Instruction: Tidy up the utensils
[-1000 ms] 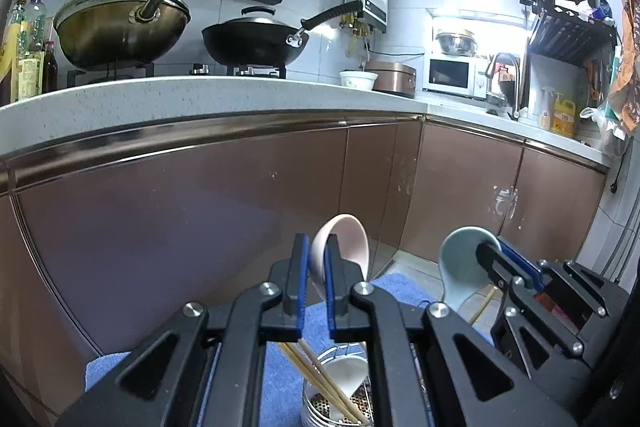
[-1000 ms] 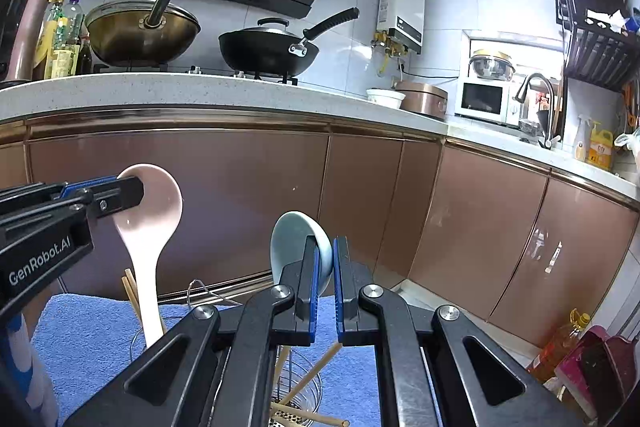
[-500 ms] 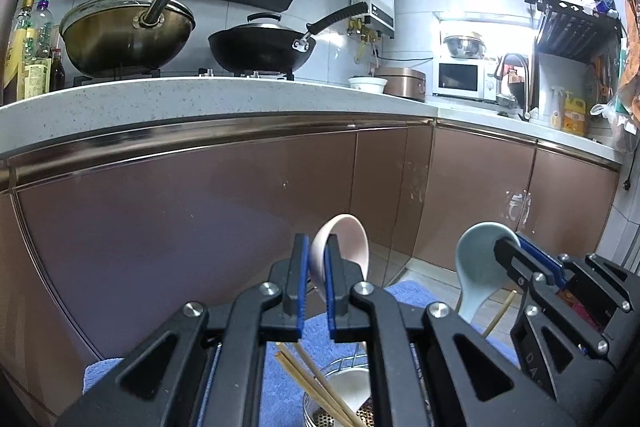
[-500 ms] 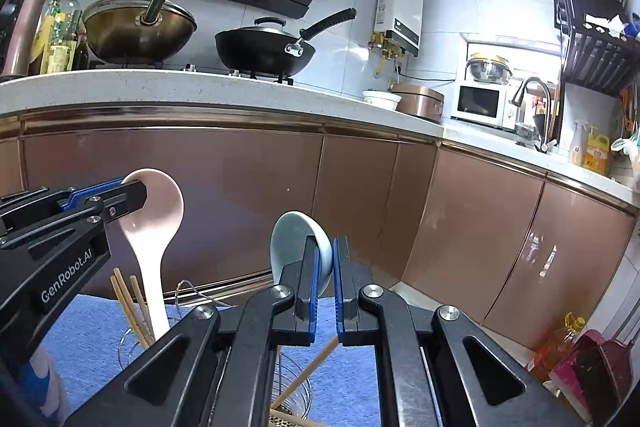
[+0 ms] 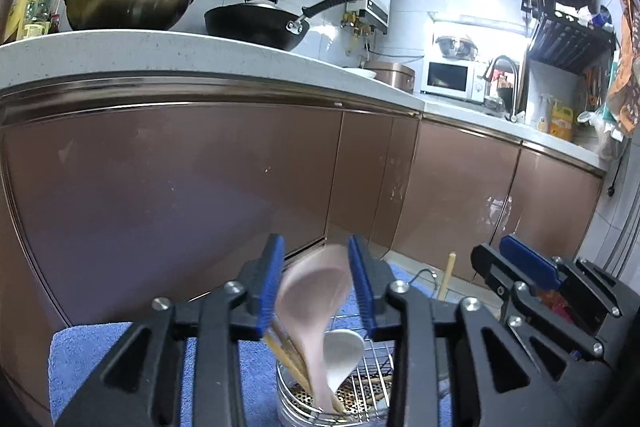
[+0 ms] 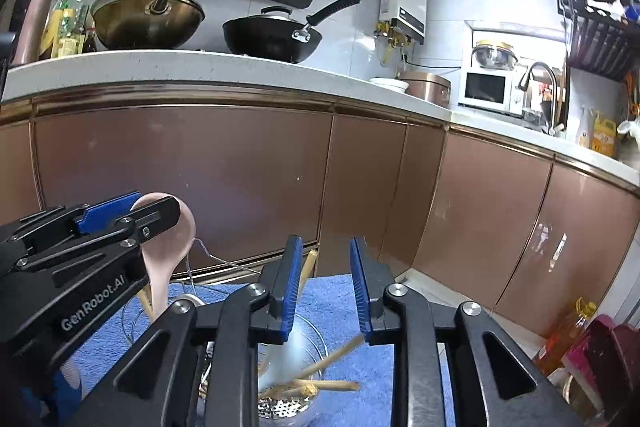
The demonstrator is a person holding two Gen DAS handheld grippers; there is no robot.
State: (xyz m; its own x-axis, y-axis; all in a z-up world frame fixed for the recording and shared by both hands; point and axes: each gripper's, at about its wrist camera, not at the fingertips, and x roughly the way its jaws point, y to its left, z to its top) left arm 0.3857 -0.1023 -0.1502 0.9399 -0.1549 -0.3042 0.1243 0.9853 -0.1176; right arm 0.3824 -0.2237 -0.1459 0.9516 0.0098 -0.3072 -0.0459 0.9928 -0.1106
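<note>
My left gripper [image 5: 316, 283] is open. A pink spoon [image 5: 316, 311] leans, blurred, between its blue pads with its handle down in a round metal utensil holder [image 5: 308, 399]. A white spoon [image 5: 342, 353] and wooden chopsticks [image 5: 290, 359] stand in the same holder. My right gripper [image 6: 324, 287] is open over another metal holder [image 6: 288, 383], where a pale blue spoon [image 6: 286, 351] and chopsticks [image 6: 320, 383] rest. The pink spoon [image 6: 168, 251] and the left gripper [image 6: 120, 223] also show in the right wrist view.
The holders sit in a wire rack [image 5: 376, 379] on a blue towel [image 5: 76, 359]. Brown cabinet doors [image 5: 168, 187] stand close ahead under a white counter [image 5: 160, 47] with two woks. An oil bottle [image 6: 568, 335] stands at the lower right.
Both grippers have opened. The pink spoon has dropped from the left pads into the holder. The pale blue spoon has dropped from the right pads into its holder.
</note>
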